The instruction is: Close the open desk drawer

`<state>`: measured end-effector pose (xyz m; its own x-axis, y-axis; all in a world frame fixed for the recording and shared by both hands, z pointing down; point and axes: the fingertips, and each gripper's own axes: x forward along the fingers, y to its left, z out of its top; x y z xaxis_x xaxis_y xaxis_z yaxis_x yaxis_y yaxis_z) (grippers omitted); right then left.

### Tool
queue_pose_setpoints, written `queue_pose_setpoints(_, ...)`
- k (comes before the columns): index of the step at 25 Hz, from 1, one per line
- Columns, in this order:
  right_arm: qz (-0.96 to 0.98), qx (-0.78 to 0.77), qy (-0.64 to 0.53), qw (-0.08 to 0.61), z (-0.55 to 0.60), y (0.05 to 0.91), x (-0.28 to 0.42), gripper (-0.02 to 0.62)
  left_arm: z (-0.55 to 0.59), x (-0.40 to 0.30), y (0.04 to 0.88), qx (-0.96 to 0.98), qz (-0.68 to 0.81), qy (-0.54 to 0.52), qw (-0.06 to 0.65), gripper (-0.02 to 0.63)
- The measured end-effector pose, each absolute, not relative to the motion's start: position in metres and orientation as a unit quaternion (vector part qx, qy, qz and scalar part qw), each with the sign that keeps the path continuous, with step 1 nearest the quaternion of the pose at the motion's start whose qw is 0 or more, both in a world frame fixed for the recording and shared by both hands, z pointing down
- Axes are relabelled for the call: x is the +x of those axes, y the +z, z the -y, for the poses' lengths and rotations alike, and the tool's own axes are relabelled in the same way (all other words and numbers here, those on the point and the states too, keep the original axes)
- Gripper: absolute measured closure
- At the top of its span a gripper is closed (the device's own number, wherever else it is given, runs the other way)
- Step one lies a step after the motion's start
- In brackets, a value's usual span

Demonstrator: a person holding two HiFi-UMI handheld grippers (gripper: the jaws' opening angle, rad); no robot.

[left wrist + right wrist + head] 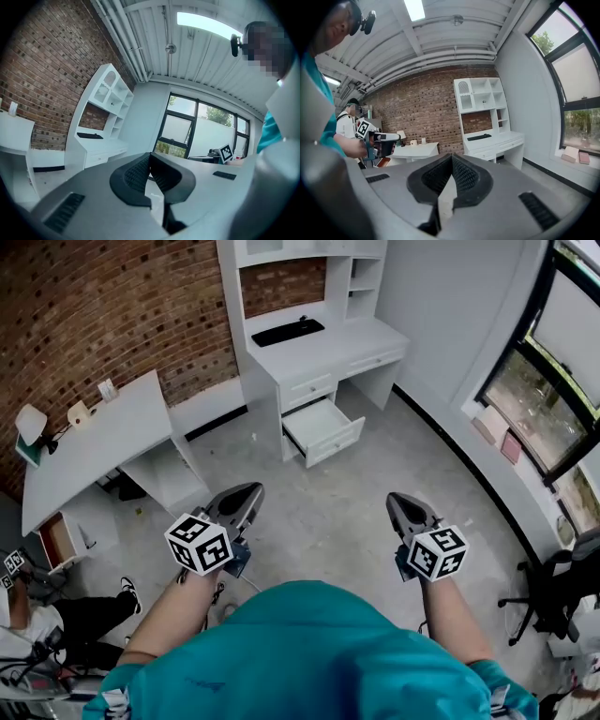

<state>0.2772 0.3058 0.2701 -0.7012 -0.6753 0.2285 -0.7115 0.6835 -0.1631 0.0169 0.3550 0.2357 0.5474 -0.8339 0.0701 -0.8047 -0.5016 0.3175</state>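
Open drawer (323,430) well ahead of both grippers, across a stretch of grey floor (328,517); nothing touches it.

From my end, the room runs from a brick wall (112,306) on the left to a dark-framed window (553,381) on the right. A white desk (352,341) with a hutch stands at the far side between them. The drawer is pulled out from the desk's left stack, below a shut one. It looks empty to me, though it is small in the head view. My left gripper (242,498) and right gripper (405,507) hang side by side close to my body, both pointing towards the desk. The drawer lies roughly between their lines. On each gripper the jaws are together, tips touching, with nothing between them. A black keyboard (288,331) lies on the tabletop.
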Motion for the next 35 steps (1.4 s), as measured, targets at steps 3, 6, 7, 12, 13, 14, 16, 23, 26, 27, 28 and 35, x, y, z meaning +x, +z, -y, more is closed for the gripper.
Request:
queue_pose_setpoints(3, 0.923, 0.358, 0.114, 0.086, -0.290, 0.266, 0.302, 0.575, -0.348, 0.050, 0.236, 0.856, 0.486, -0.058, 0.169, 0.594)
queue_pose_setpoints(6, 0.930, 0.340, 0.109, 0.091, -0.277, 0.262, 0.320, 0.575, -0.346, 0.073, 0.237, 0.848, 0.496, -0.063, 0.174, 0.594)
queue_pose_setpoints(7, 0.931, 0.336, 0.109, 0.091, -0.272, 0.262, 0.324, 0.575, -0.345, 0.076, 0.237, 0.846, 0.500, -0.063, 0.174, 0.594)
queue_pose_setpoints(12, 0.934, 0.326, 0.116, 0.089, -0.248, 0.269, 0.317, 0.575, -0.327, 0.065, 0.244, 0.838, 0.514, -0.059, 0.174, 0.594)
queue_pose_setpoints(13, 0.934, 0.327, 0.116, 0.089, -0.244, 0.271, 0.313, 0.575, -0.321, 0.060, 0.247, 0.837, 0.514, -0.060, 0.175, 0.594)
queue_pose_setpoints(14, 0.933, 0.328, 0.117, 0.088, -0.239, 0.273, 0.308, 0.575, -0.313, 0.054, 0.249, 0.838, 0.512, -0.063, 0.177, 0.594)
queue_pose_setpoints(16, 0.930, 0.337, 0.117, 0.087, -0.227, 0.278, 0.297, 0.575, -0.294, 0.040, 0.254, 0.842, 0.503, -0.068, 0.181, 0.594)
queue_pose_setpoints(23, 0.910, 0.395, 0.106, 0.073, -0.168, 0.280, 0.235, 0.575, -0.197, -0.022, 0.260, 0.884, 0.433, -0.060, 0.162, 0.594)
queue_pose_setpoints(26, 0.900, 0.416, 0.111, 0.070, -0.141, 0.275, 0.198, 0.575, -0.153, -0.060, 0.251, 0.896, 0.409, -0.057, 0.166, 0.594)
queue_pose_setpoints(27, 0.898, 0.421, 0.113, 0.069, -0.132, 0.273, 0.186, 0.575, -0.140, -0.072, 0.247, 0.899, 0.402, -0.054, 0.162, 0.594)
queue_pose_setpoints(28, 0.895, 0.425, 0.114, 0.067, -0.123, 0.270, 0.175, 0.575, -0.128, -0.084, 0.242, 0.903, 0.396, -0.051, 0.158, 0.594)
queue_pose_setpoints(35, 0.879, 0.459, 0.122, 0.055, -0.051, 0.259, 0.116, 0.575, -0.047, -0.156, 0.234, 0.914, 0.371, -0.037, 0.158, 0.594)
